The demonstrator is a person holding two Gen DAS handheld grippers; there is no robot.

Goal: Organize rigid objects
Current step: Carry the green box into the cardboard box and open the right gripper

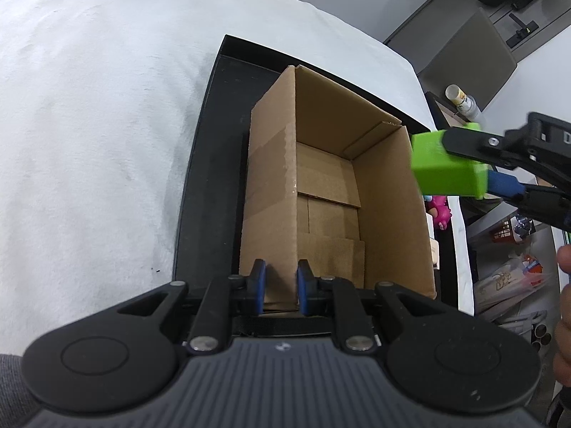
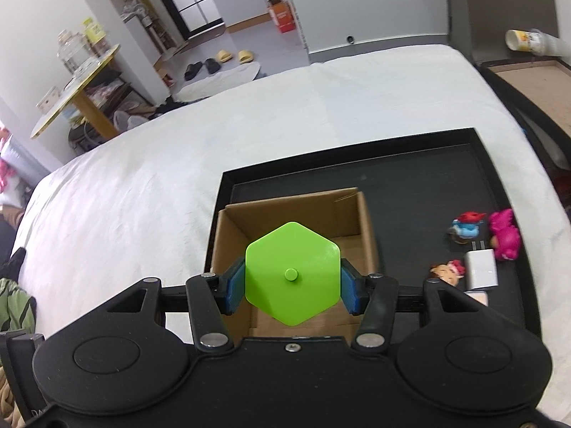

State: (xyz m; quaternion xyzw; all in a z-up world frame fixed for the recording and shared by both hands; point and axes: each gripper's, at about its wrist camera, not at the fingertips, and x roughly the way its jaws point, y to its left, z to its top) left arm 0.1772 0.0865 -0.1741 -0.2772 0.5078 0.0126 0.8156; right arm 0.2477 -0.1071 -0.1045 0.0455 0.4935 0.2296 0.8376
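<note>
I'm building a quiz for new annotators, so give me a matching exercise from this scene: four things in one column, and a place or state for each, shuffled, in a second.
Things:
1. green hexagonal block
2. cardboard box
3. pink dinosaur toy
4. left hand-held gripper

Places or states:
A. lies on the black tray beside the box
B. clamped on a box wall
C. held in the right hand-held gripper
D. stands open and empty on the tray

Pairs: 1-C, 2-D, 3-A, 4-B
</note>
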